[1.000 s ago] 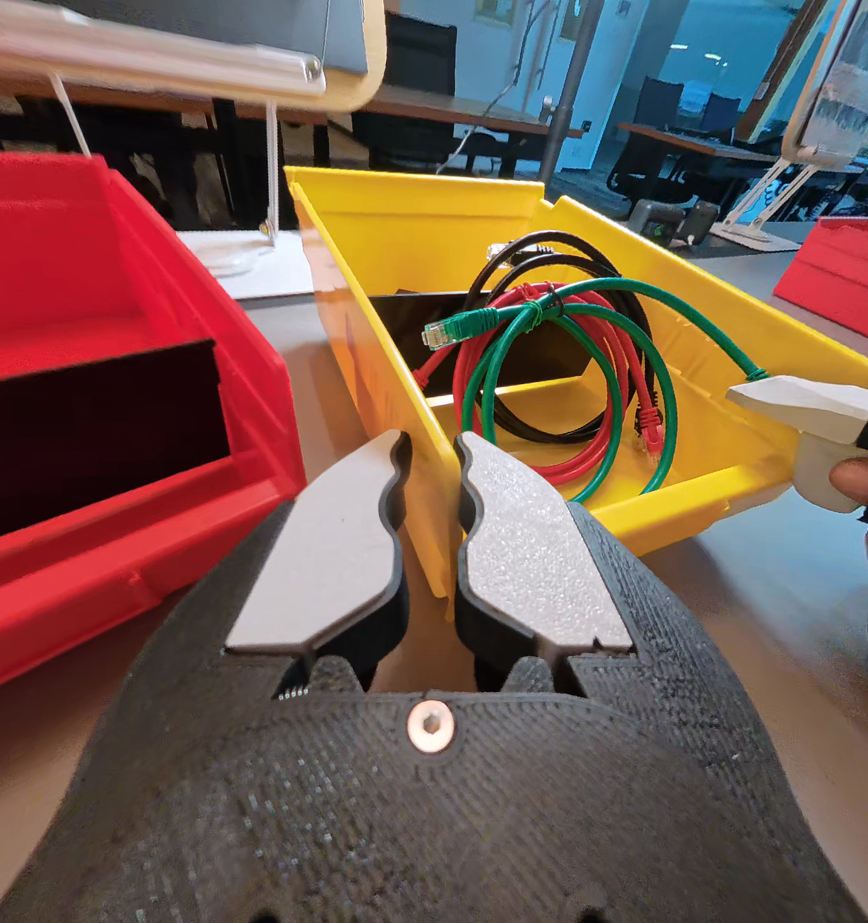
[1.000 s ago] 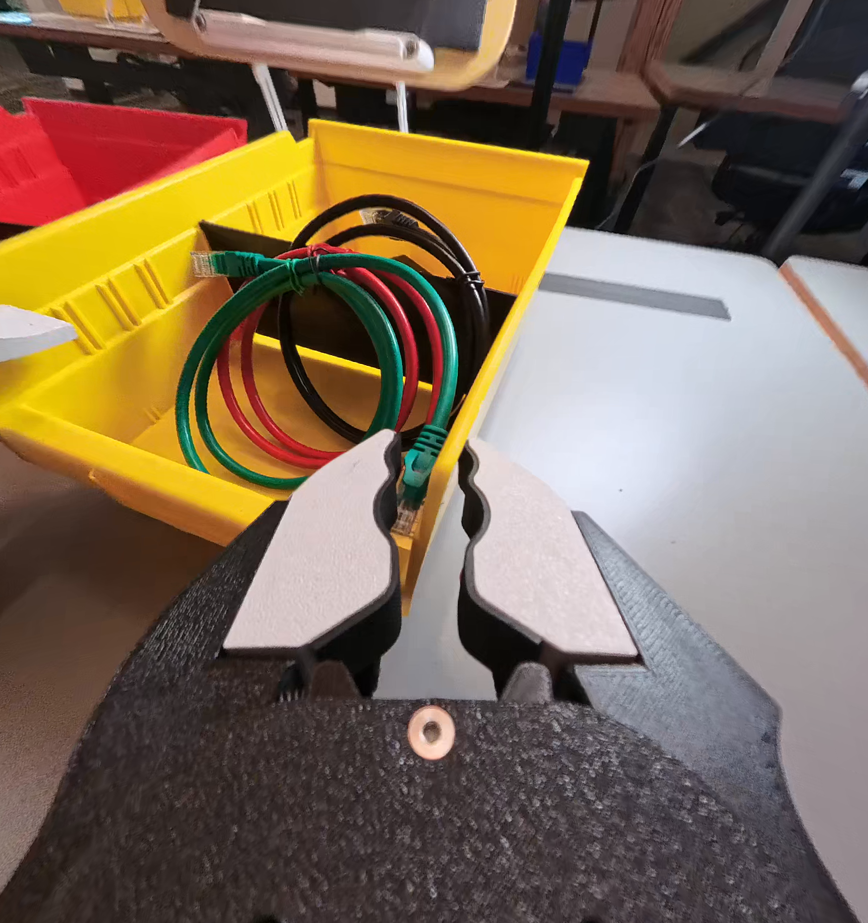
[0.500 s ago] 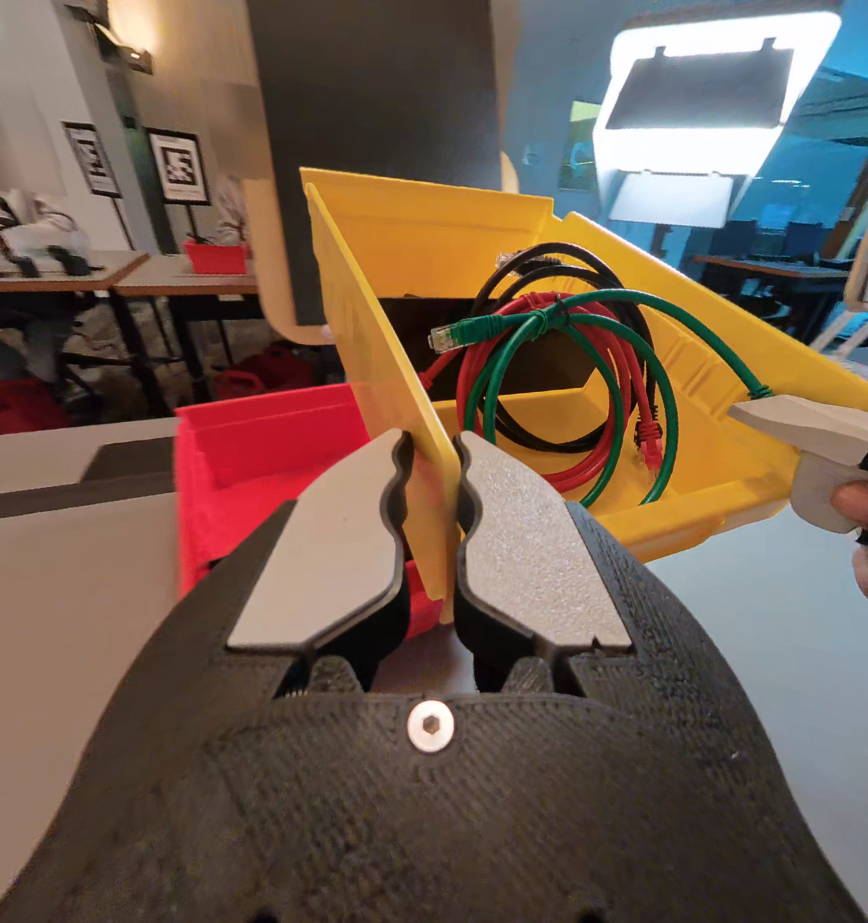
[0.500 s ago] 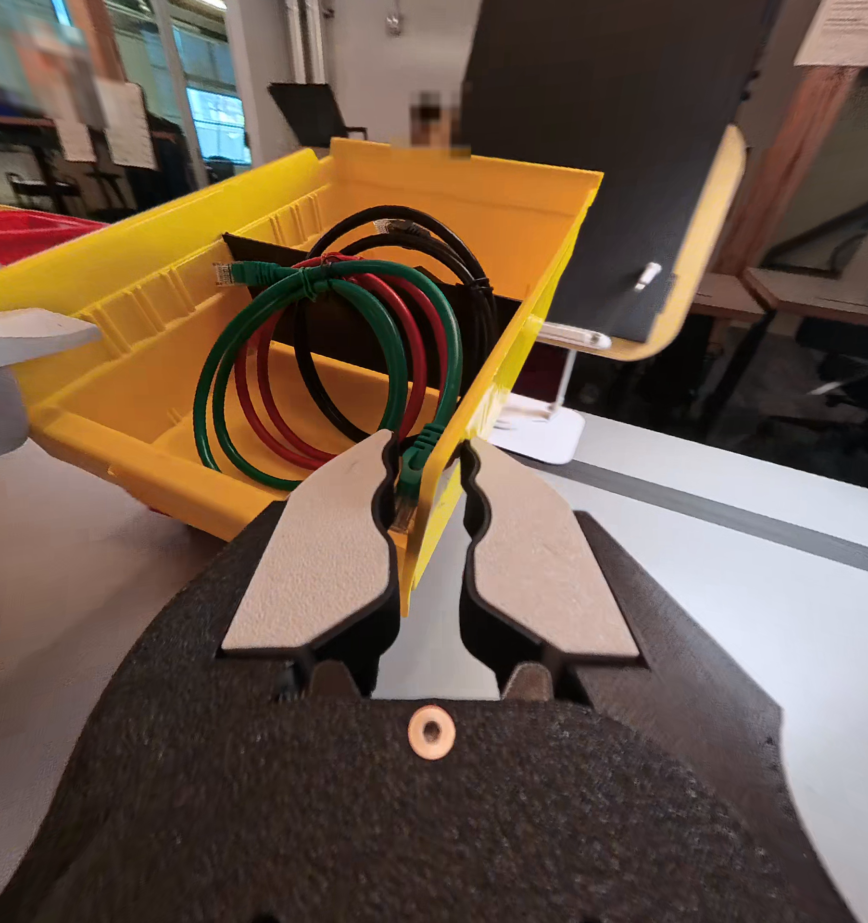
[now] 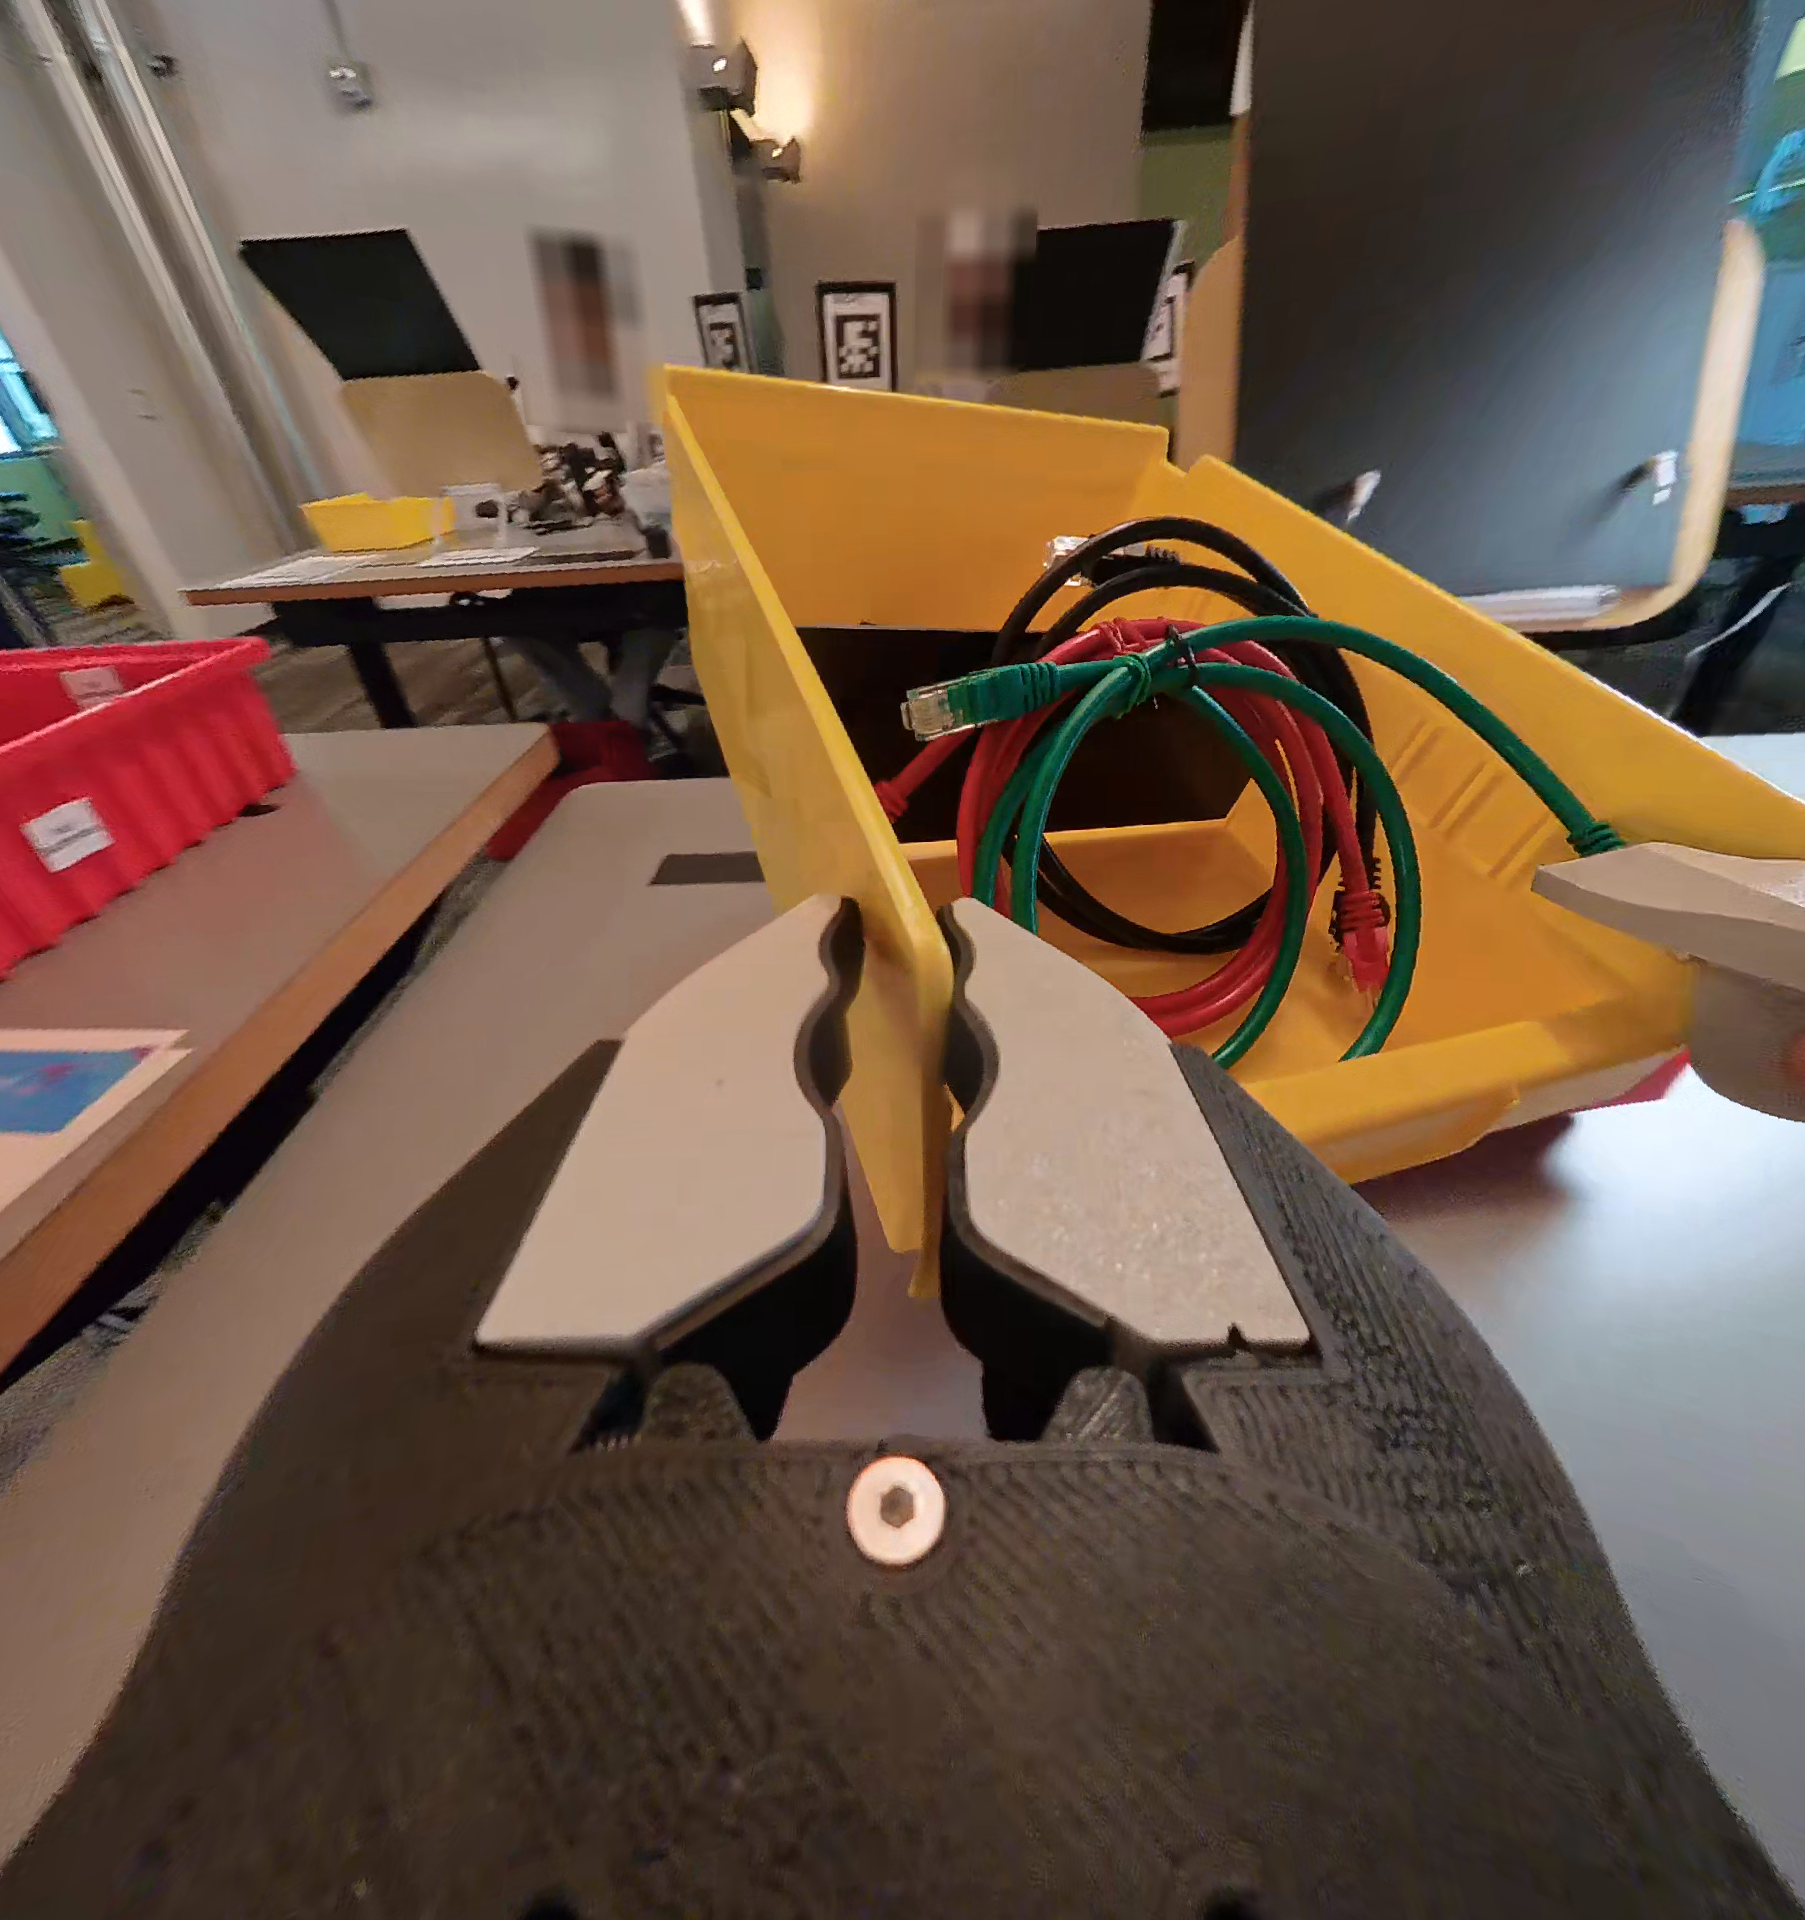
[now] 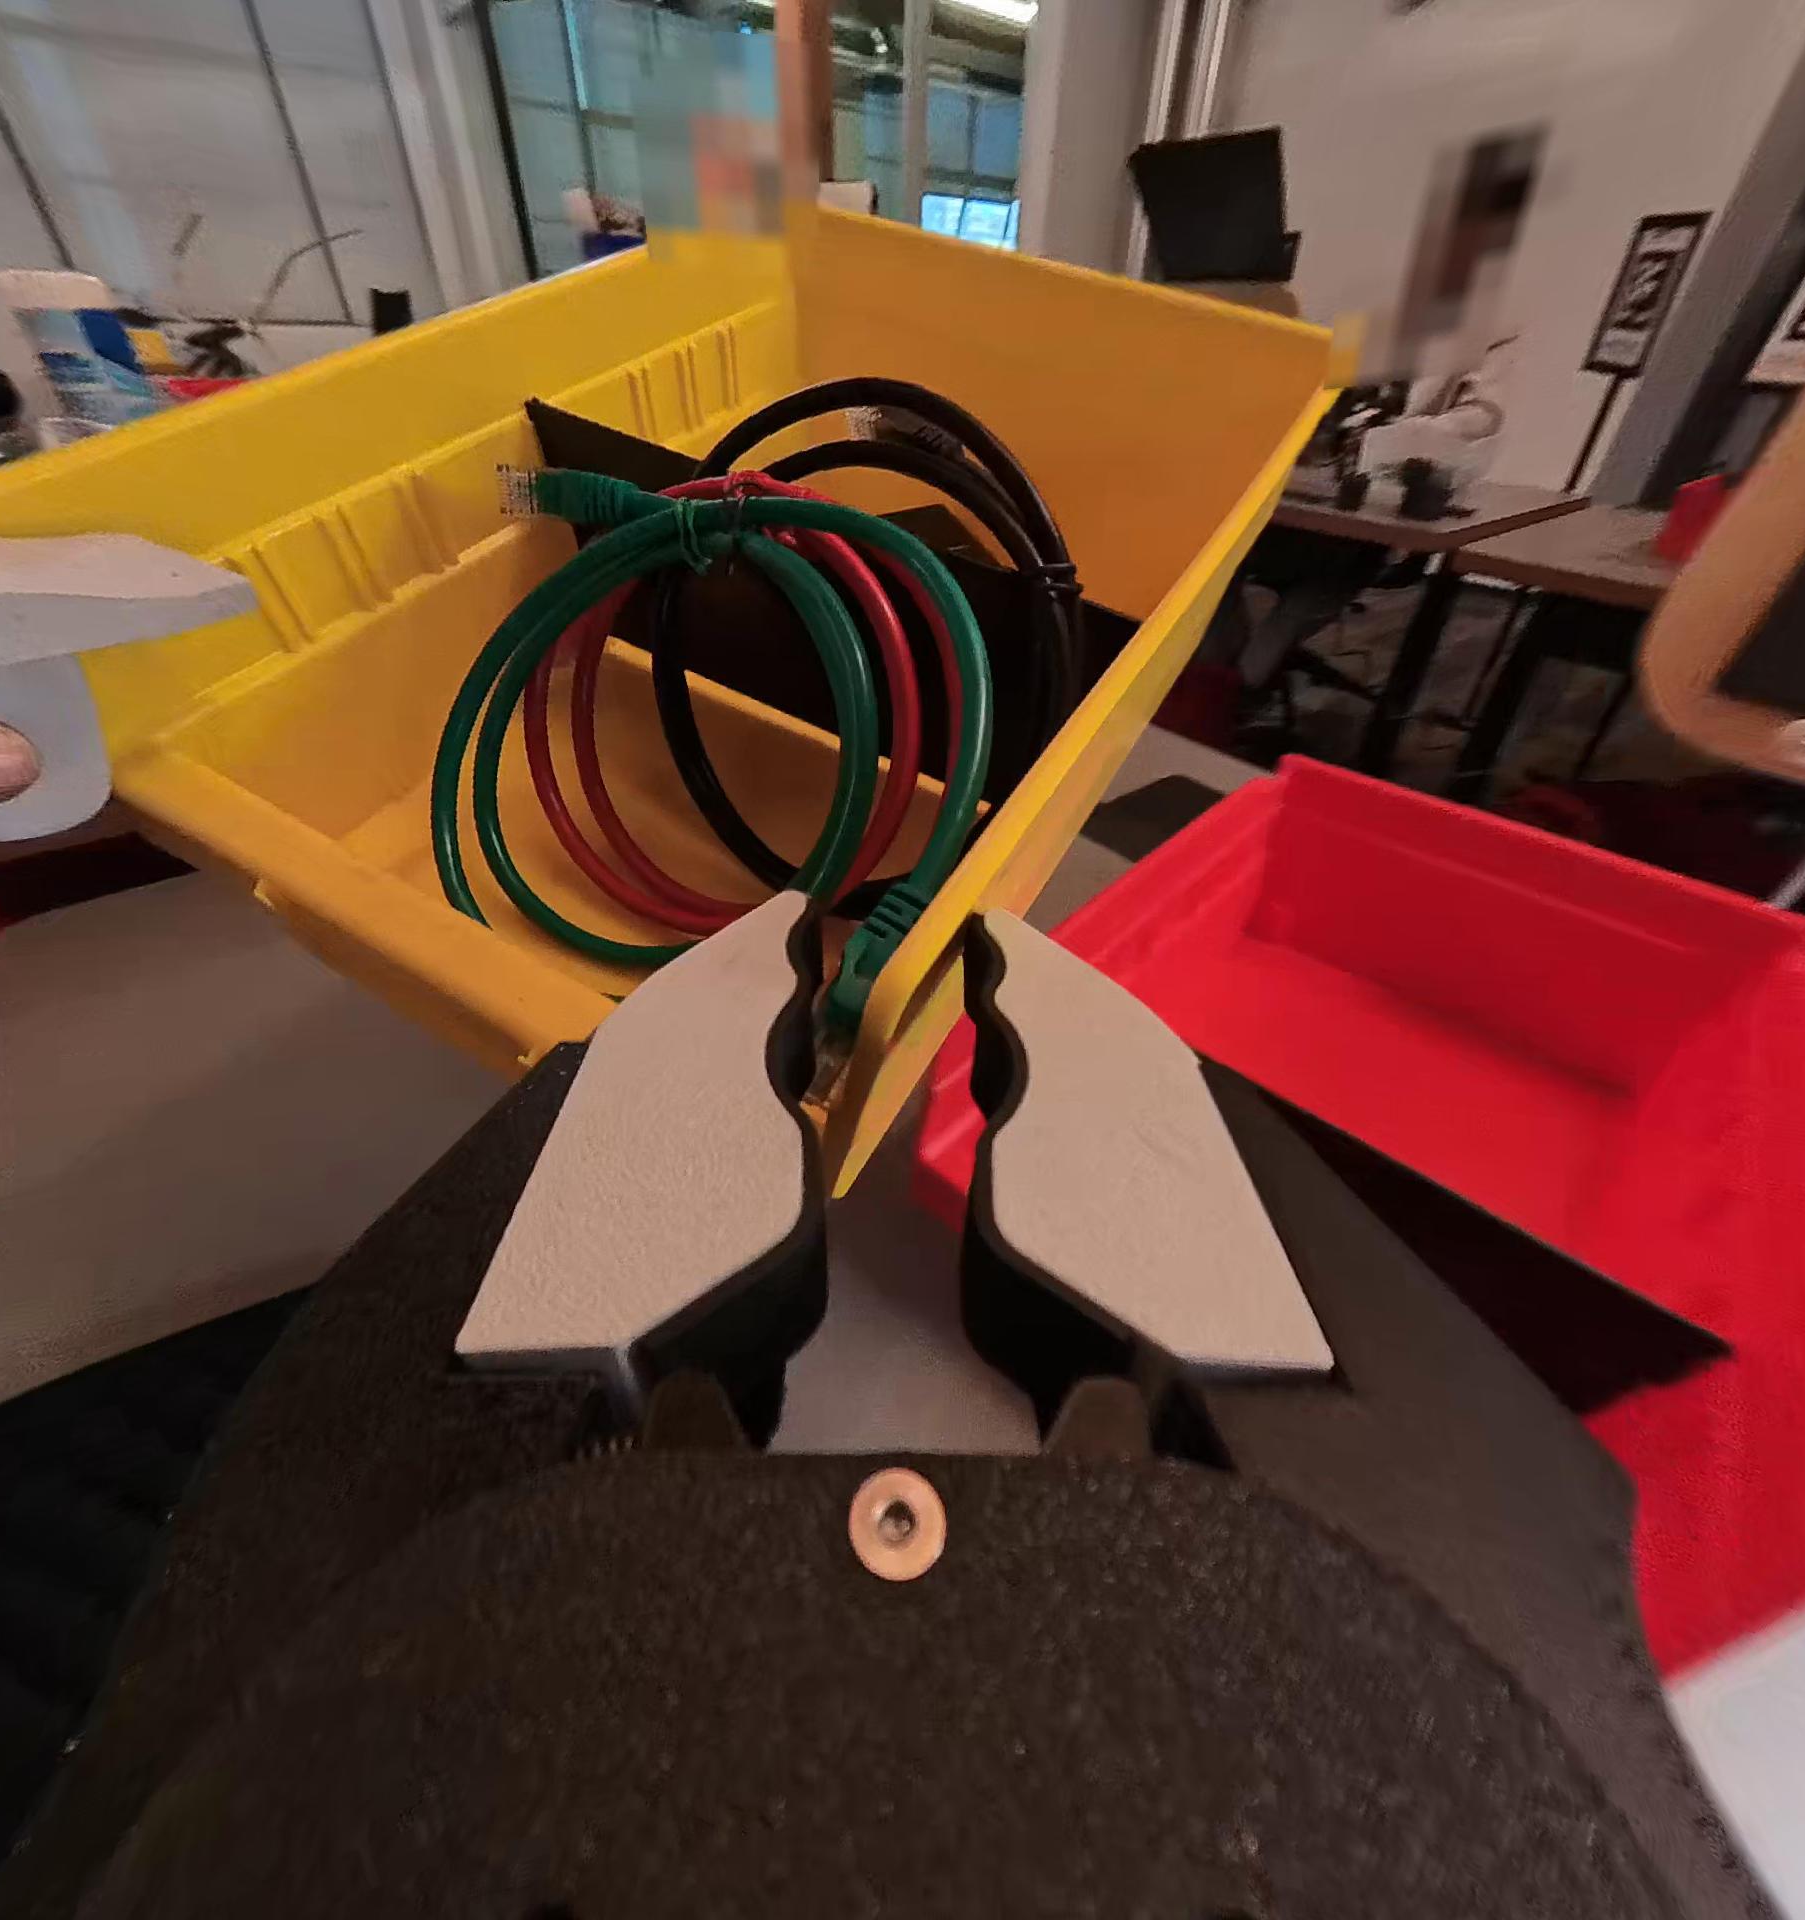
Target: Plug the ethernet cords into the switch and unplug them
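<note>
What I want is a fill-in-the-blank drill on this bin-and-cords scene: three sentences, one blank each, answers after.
1. The bin whose side wall the left gripper clamps in its jaws is coloured ____.
2. Coiled inside it are a green cord, a red cord and a ____ one.
3. The right wrist view shows a second bin beside it, coloured ____.

Missing words: yellow; black; red.

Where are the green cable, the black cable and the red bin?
green cable (image 6: 856, 665): right wrist view, right side of its coil.
black cable (image 5: 1189, 940): left wrist view, bottom of its loop.
red bin (image 6: 1500, 935): right wrist view, inner wall.
</note>
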### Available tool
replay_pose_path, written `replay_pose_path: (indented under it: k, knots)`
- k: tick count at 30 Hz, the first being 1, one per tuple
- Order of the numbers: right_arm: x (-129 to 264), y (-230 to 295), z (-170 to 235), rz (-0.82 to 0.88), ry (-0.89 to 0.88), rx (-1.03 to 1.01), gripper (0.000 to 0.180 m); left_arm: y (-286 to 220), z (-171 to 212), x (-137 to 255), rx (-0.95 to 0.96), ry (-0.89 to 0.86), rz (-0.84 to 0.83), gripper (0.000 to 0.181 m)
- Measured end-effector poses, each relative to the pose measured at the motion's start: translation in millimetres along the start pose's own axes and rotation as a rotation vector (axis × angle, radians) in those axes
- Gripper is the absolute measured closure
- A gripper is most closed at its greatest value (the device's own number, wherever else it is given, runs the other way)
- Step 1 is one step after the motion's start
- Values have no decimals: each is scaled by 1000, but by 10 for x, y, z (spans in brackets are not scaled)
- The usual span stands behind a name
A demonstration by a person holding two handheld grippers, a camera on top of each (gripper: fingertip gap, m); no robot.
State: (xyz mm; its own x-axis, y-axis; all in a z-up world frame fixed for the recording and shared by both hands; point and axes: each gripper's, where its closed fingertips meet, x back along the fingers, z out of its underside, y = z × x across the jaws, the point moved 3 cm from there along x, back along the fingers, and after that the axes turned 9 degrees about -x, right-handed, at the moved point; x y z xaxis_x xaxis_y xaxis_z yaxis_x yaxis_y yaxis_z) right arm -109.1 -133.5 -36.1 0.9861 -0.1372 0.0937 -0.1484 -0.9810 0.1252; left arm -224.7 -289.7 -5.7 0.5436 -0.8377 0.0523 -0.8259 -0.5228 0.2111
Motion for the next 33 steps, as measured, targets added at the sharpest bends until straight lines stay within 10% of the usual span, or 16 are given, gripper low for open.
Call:
replay_pose_path:
  k: [20,29,33]
  knots:
    - [-371,-149,1062,27,234,-30,150,24,1439,-491,127,229,92,168]
    - [75,-367,706,-182,264,189,127,13,831,-376,-178,132,126,127]
    - [103,-801,857,-222,525,439,117,-496,709,-339,-350,190,403,126]
